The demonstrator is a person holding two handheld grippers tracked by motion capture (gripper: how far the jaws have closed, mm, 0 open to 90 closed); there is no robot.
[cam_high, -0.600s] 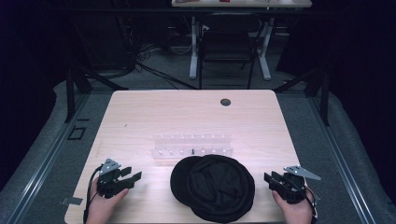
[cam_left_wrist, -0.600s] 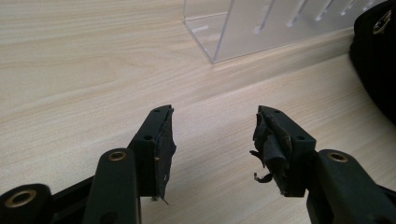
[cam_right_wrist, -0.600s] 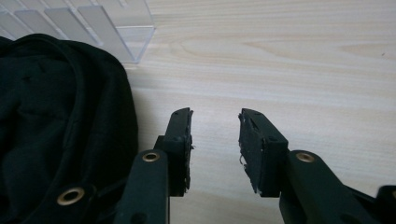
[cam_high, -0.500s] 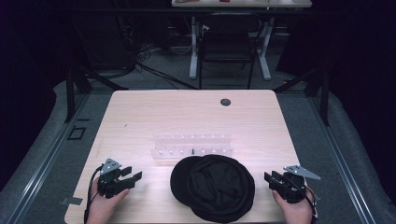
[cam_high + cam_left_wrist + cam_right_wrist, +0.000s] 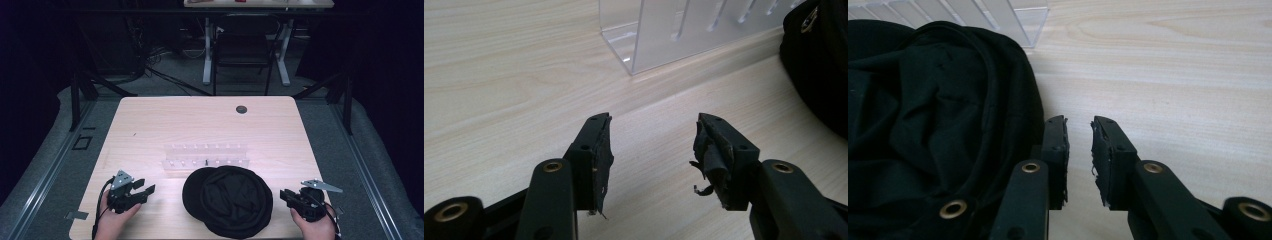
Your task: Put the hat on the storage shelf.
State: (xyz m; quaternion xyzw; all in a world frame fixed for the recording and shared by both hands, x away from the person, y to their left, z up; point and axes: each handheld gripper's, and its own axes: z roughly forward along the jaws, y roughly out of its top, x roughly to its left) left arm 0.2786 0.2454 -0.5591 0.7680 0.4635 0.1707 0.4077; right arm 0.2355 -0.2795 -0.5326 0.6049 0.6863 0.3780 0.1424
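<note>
A heap of black fabric (image 5: 227, 200) lies near the front middle of the light wooden table (image 5: 200, 125). Just behind it stands a clear plastic rack (image 5: 206, 155) with slots. My left gripper (image 5: 145, 186) rests low over the table at the front left, pointing right toward the fabric. Its jaws are open wide with only bare wood between them (image 5: 654, 125). The rack's corner (image 5: 644, 45) is ahead of it. My right gripper (image 5: 284, 194) sits at the front right, beside the fabric's edge (image 5: 948, 125). Its jaws stand a narrow gap apart (image 5: 1079, 125) with nothing between them.
A small dark round grommet (image 5: 241, 109) sits in the tabletop near the far edge. Beyond the table are a dark chair (image 5: 242, 50) and white desk legs (image 5: 206, 55) on grey floor. Bare wood lies left of the rack and behind it.
</note>
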